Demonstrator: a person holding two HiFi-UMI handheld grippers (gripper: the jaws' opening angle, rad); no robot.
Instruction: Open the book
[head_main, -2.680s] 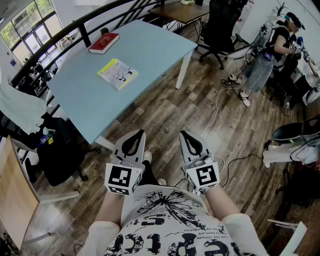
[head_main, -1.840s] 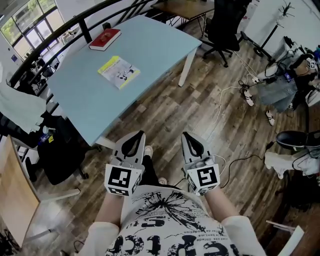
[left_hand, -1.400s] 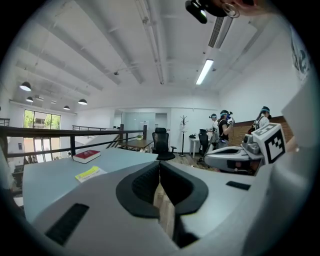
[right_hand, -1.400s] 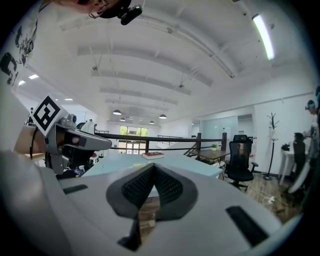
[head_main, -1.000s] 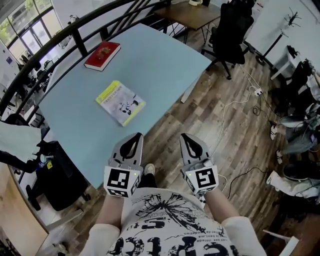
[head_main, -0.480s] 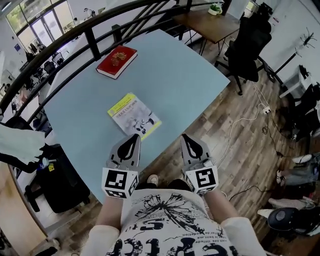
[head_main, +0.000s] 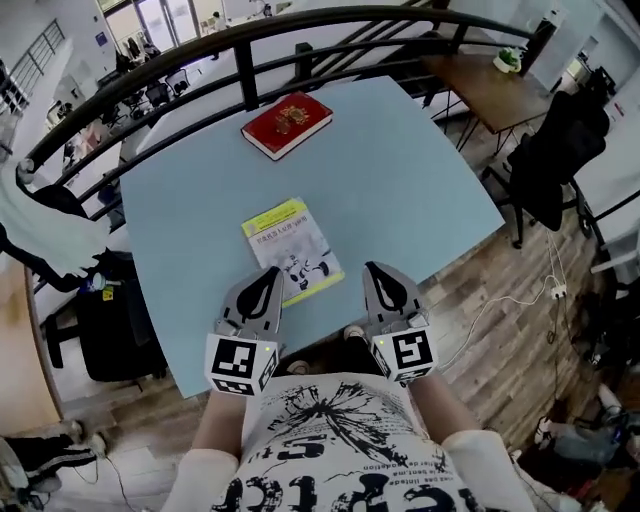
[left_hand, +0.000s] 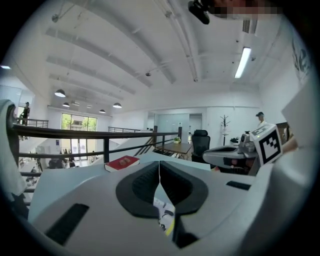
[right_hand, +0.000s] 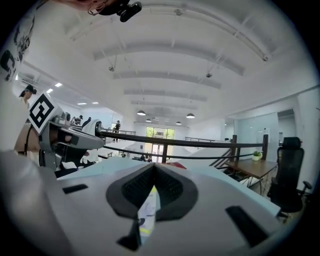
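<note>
Blue table (head_main: 400, 180) holds a yellow book (head_main: 292, 250) just ahead, between left gripper (head_main: 269, 274) and right gripper (head_main: 376, 269) (both pressed together, gripping nothing); red book (head_main: 287, 124) lies farther ahead.

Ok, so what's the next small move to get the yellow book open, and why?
Probably open the right gripper and ease it to the near edge of the yellow book: that gripper and the left gripper are shut and empty; the book lies closed on the blue table.
</note>
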